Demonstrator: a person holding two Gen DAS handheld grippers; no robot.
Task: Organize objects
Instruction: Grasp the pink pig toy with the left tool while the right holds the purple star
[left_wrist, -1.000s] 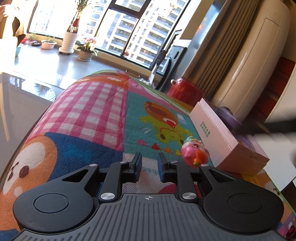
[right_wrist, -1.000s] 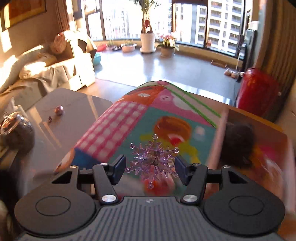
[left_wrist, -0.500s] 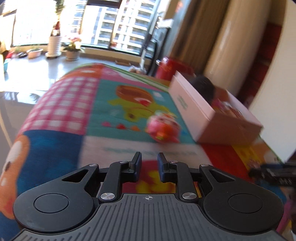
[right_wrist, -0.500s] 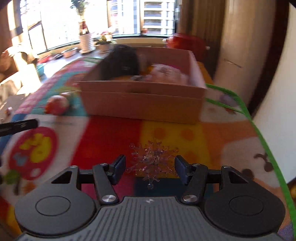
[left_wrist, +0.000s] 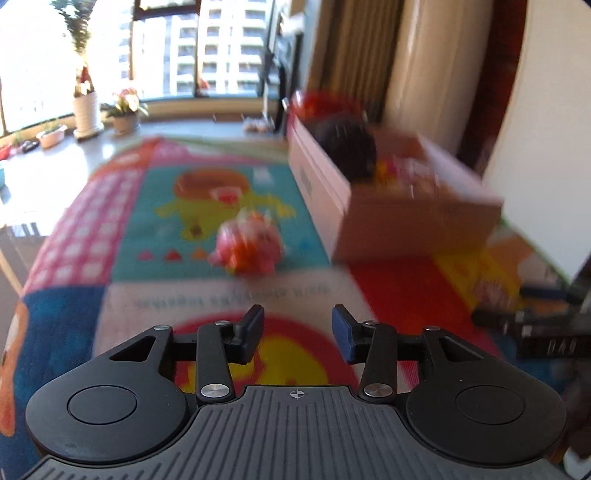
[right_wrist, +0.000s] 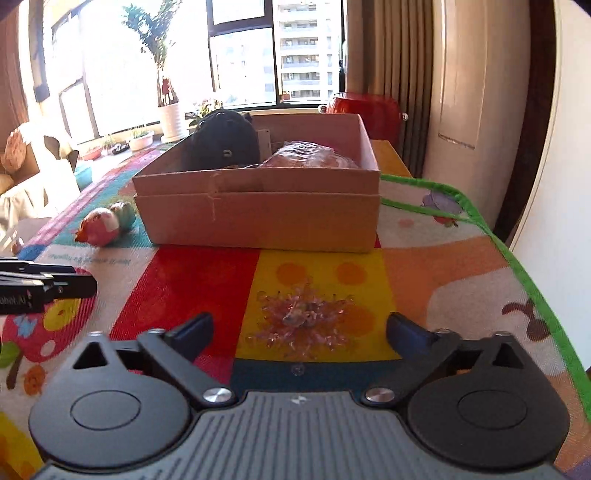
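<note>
A clear crystal snowflake ornament (right_wrist: 301, 321) is seen lying flat on the yellow patch of the patterned play mat (right_wrist: 192, 280) that covers the tabletop, just in front of the cardboard box (right_wrist: 258, 210) and apart from its near wall. It is framed between the two fingers of the right gripper (right_wrist: 300, 328), which are spread wide and are not touching it; nothing is clamped. The ornament is roughly round and spiked, so no long axis is offered, and it lies straight ahead of that gripper along its fingers.

To the left of the box, near its front corner, a pink and orange toy (right_wrist: 105, 225) is found resting on the mat. In the left wrist view the same toy (left_wrist: 249, 242) is shown blurred, ahead of the left gripper (left_wrist: 297, 334) and well apart from it, with the box (left_wrist: 399, 206) to the toy's right. The left gripper's fingers are held partly apart and empty.

Inside the box, a dark rounded object (right_wrist: 223, 142) and a wrapped reddish item (right_wrist: 310, 157) are already held.

The right gripper is judged the nearer to the ornament, the left the nearer to the toy. Any coming move on the toy is judged to turn on a forward reach from the left.
</note>
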